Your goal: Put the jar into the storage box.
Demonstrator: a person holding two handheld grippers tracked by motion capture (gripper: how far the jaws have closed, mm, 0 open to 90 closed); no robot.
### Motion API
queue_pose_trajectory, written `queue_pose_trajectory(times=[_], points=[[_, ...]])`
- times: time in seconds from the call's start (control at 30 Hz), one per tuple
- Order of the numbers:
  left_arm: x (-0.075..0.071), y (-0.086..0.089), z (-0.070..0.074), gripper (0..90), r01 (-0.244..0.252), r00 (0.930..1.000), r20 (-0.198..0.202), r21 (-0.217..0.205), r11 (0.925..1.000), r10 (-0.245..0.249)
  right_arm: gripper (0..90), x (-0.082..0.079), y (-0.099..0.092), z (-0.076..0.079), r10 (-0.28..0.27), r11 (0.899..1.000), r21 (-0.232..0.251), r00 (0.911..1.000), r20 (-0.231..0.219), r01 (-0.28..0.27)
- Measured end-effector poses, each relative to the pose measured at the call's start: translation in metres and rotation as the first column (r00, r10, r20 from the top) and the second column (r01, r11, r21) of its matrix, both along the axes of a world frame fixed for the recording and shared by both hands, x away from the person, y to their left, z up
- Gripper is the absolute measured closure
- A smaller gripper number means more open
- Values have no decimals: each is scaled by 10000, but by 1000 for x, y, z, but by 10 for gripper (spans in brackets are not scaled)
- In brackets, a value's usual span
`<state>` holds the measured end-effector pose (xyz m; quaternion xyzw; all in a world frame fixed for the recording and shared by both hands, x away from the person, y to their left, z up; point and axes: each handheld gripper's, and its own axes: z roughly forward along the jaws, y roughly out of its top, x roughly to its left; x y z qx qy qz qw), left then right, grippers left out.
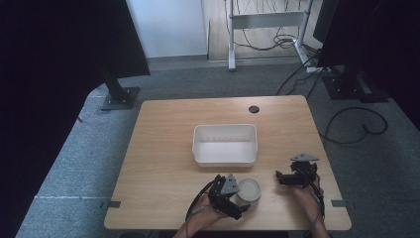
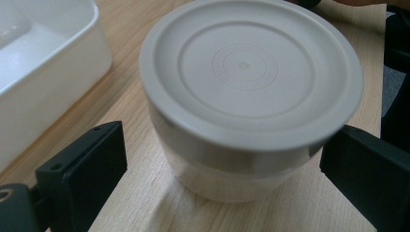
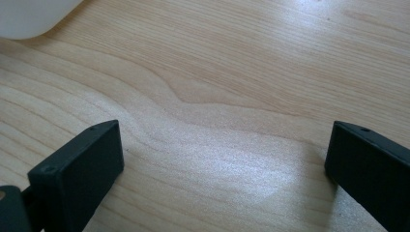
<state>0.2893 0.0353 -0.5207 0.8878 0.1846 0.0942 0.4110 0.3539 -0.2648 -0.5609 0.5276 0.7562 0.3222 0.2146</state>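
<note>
High view: left hand-held gripper (image 1: 241,198) at lower centre of the frame, held in a hand coming from the bottom edge, jaws pointing right at a round lidded tub (image 1: 248,190) that sits on the counter (image 1: 163,163) near its front edge. Gripper right up against the tub; contact too small to tell here. Right hand-held gripper (image 1: 280,177) at lower right, held over bare wood, jaws pointing left, apart from the tub. White bin (image 1: 225,144) at mid-counter, just above the tub in the frame, empty inside.

Left gripper view: jaws spread wide, one at lower left, one at lower right, tub (image 2: 251,96) between them. Left jaw clear of the tub wall with wood showing in the gap. Right jaw sits just at the edge of the lid rim; touching or not, cannot tell. Nothing gripped. Tub is pale grey-white, upright, lid on flat, with concentric rings and a small round stamp in the middle. Body tapers downward, slightly glossy. Bin (image 2: 43,72) at upper left of the frame, near the tub but not touching.

Right gripper view: jaws wide apart, bare counter (image 3: 217,96) between them, holding nothing. A white rounded corner at the top left edge of the frame.
</note>
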Motion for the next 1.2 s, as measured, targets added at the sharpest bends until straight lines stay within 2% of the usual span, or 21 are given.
queue_pose_trajectory(times=[0.57, 0.73, 0.8, 0.87, 1.2], points=[[3, -29, -10, 84, 64, 9996, 259, 444, 9990, -75, 0, 0, 0, 0, 3, 10000, 2, 10000, 7, -3], [3, -28, -9, 97, -13, 9999, 154, 289, 9996, 9, 0, 0, 0, 0, 4, 10000, 2, 10000, 5, -4], [2, -30, -8, 98, -79, 9991, 413, 480, 9988, 59, 0, 0, 0, 0, 0, 10000, 3, 10000, 4, 0], [2, -30, -8, 98, -100, 9989, 457, 518, 9986, 76, 0, 0, 0, 0, 0, 10000, 7, 10000, 1, 0], [5, -27, -4, 99, -357, 9985, 441, 433, 9984, 338, 0, 0, 0, 0, -4, 10000, 6, 10000, -1, 4]])
